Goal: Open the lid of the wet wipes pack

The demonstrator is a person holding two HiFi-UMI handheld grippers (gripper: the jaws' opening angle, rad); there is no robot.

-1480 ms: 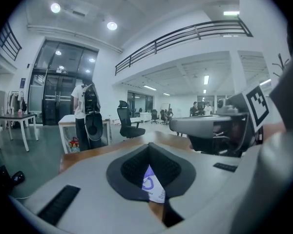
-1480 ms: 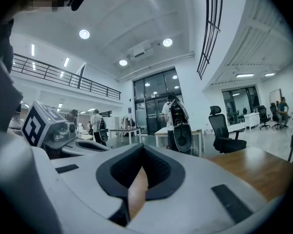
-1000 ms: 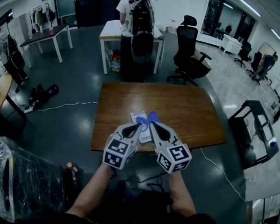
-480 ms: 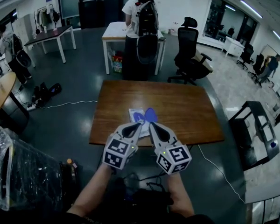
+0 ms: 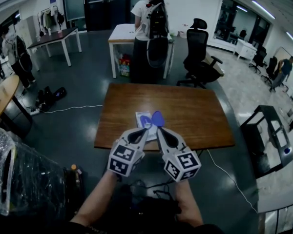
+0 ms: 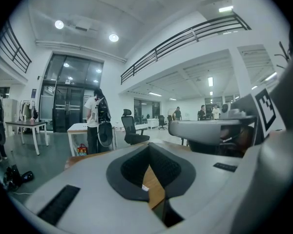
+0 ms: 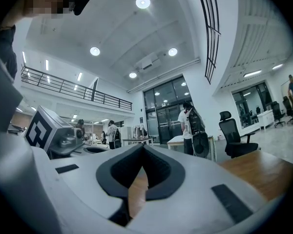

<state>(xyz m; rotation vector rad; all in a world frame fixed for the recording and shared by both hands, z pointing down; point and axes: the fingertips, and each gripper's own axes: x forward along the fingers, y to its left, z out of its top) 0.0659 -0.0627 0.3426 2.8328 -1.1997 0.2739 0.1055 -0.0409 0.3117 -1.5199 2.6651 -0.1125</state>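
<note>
Head view: the wet wipes pack [image 5: 141,120] was seen flat on the table [image 5: 195,116], near the left gripper [image 5: 147,124] and right gripper [image 5: 157,117], both closed and empty. It was judged light and soft, best pinched at the lid edge.

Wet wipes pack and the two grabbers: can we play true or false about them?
1. The wet wipes pack lies on the wooden table. True.
2. The right gripper is squeezing the pack. False: its jaws are shut with nothing between them.
3. The left gripper has its jaws wide open. False: they are shut and hold nothing.
4. A person with a backpack stands at the white table further back. True.
5. The black office chair sits on top of the wooden table. False: it stands on the floor beyond it.
</note>
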